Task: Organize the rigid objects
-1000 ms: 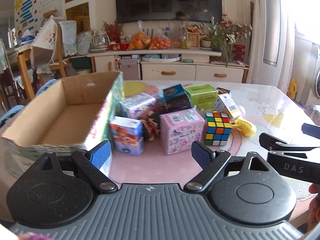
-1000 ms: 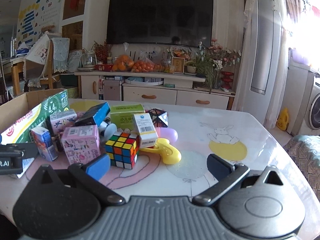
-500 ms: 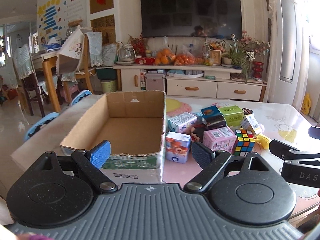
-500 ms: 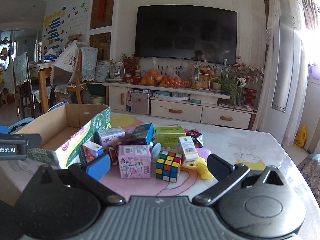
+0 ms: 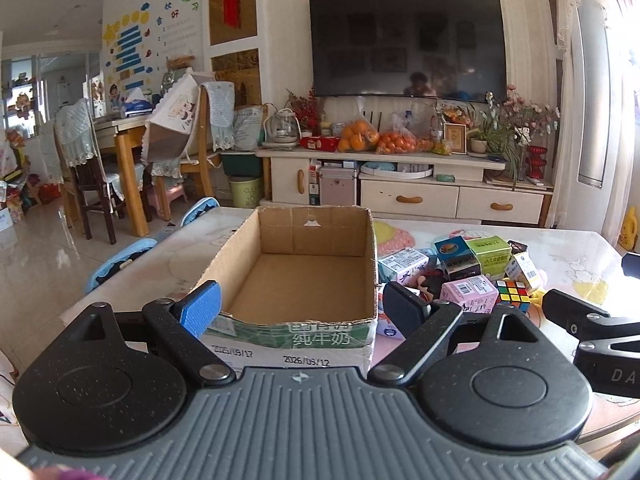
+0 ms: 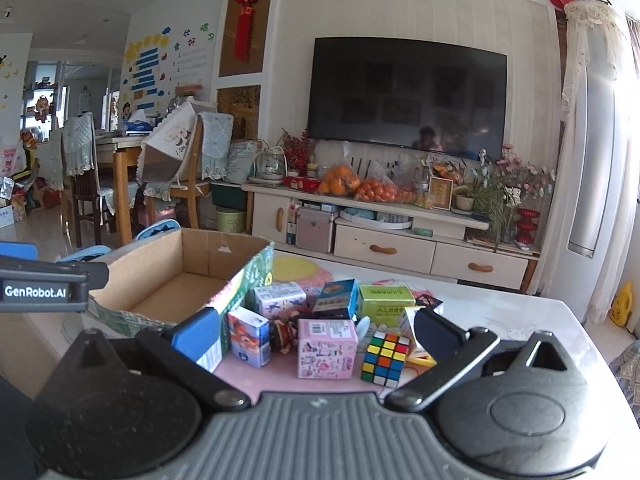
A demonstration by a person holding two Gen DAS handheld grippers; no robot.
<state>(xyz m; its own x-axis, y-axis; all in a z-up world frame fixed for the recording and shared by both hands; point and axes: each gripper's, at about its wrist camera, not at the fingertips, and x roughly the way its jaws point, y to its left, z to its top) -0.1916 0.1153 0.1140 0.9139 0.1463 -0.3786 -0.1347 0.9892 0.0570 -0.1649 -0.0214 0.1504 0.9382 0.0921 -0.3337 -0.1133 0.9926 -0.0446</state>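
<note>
Both grippers have drawn back and risen since a second ago, so the open brown cardboard box (image 5: 304,280) and the heap beside it now sit farther off; the left gripper (image 5: 302,306) and right gripper (image 6: 316,330) each hang with jaws spread and nothing between them. Pulled back like this, I judge, they are lined up to choose a first piece. Just right of the empty box on the pale table (image 6: 532,320) cluster the small pink printed carton (image 6: 326,348), the multicoloured puzzle cube (image 6: 384,358) and the green carton (image 6: 384,298), waiting to be boxed.
</note>
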